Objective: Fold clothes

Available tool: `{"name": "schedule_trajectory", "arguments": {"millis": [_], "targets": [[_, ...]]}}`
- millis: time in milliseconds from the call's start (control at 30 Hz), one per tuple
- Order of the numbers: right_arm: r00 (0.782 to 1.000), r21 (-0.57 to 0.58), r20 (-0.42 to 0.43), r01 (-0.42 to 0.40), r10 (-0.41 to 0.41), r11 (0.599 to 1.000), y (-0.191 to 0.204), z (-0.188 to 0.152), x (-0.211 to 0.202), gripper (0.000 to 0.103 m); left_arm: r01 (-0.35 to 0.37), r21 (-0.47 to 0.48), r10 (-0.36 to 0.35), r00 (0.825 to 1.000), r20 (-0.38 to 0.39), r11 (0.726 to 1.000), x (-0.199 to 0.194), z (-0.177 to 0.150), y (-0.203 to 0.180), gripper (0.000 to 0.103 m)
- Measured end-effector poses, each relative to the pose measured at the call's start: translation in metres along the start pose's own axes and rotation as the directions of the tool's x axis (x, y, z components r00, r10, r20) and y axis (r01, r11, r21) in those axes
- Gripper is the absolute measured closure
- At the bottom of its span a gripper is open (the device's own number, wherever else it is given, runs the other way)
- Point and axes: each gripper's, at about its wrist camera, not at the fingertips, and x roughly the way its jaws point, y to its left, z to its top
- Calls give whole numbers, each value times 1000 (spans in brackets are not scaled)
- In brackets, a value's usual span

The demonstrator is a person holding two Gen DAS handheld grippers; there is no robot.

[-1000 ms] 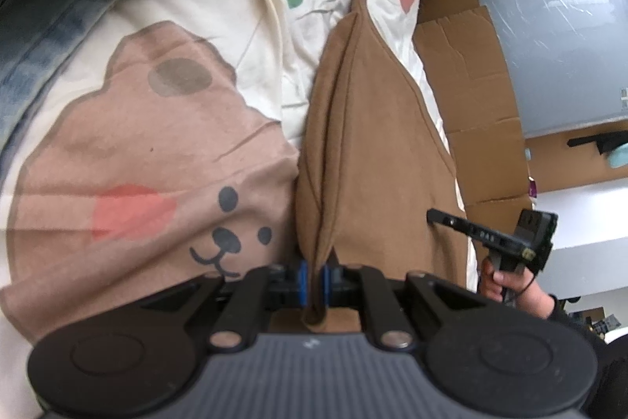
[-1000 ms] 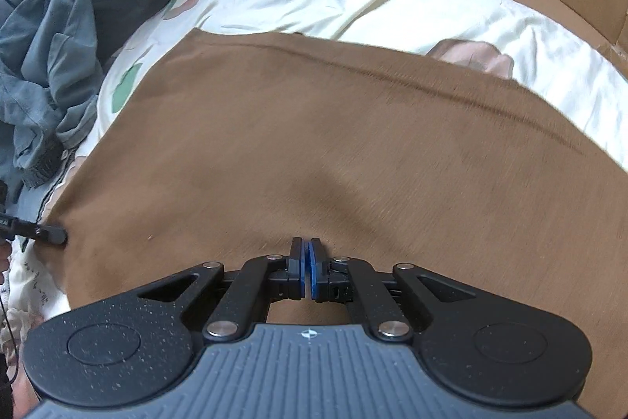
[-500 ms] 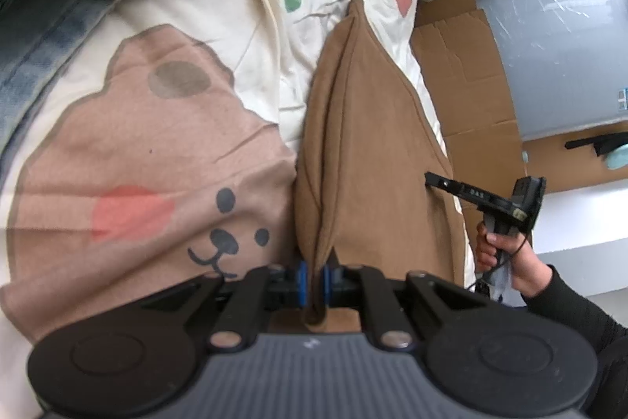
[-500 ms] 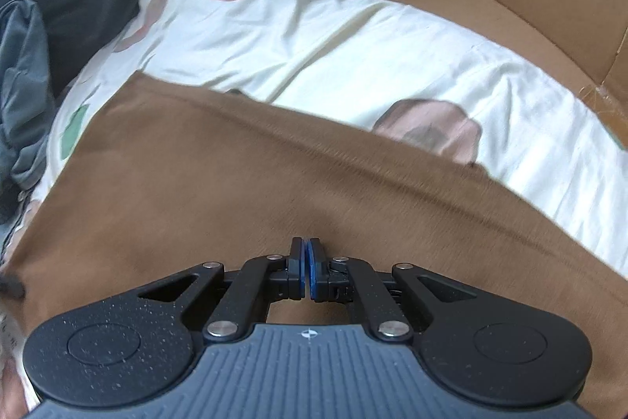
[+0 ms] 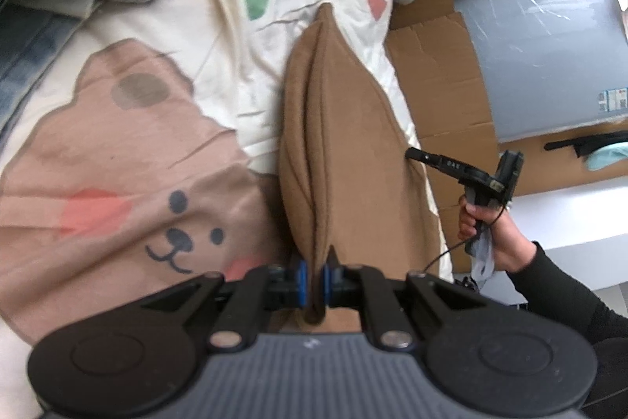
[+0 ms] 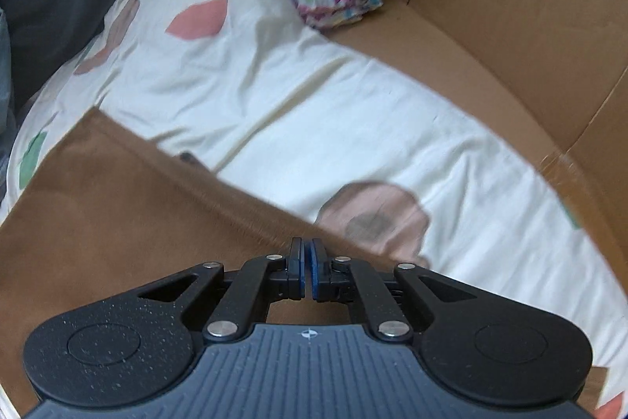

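Your left gripper pinches the soft brown cloth at lower centre; your right gripper clamps its edge above the cream printed bedsheet, with cardboard at upper right.

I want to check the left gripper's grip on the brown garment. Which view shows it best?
The left wrist view: the left gripper is shut on a bunched fold of the brown garment. The right wrist view shows only the garment's flat spread on the printed bedsheet, not that grip.

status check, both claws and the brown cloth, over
Left claw shut on brown cloth. Right claw shut at the cloth's edge, grip unclear. Cloth lies on printed sheet. Nothing blocking.
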Motion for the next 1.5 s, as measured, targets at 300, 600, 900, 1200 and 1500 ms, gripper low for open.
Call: {"name": "schedule_trajectory", "arguments": {"millis": [300, 600, 900, 1200, 1500], "targets": [[997, -27, 29, -64, 65, 998, 21, 6, -44, 70, 30, 44, -31, 1000, 7, 999, 8, 8, -32, 95], [979, -107, -12, -202, 202, 974, 76, -44, -73, 70, -9, 108, 16, 998, -63, 994, 29, 21, -65, 95], [937, -247, -81, -350, 341, 903, 139, -81, -88, 70, -9, 148, 25, 994, -108, 989, 44, 33, -93, 95], [905, -362, -96, -419, 414, 833, 182, -98, -103, 63, -21, 149, 45, 986, -160, 989, 65, 40, -116, 95], [909, -393, -57, -401, 414, 827, 197, -95, -105, 62, -40, 25, 44, 984, -174, 999, 84, 47, -116, 95]]}}
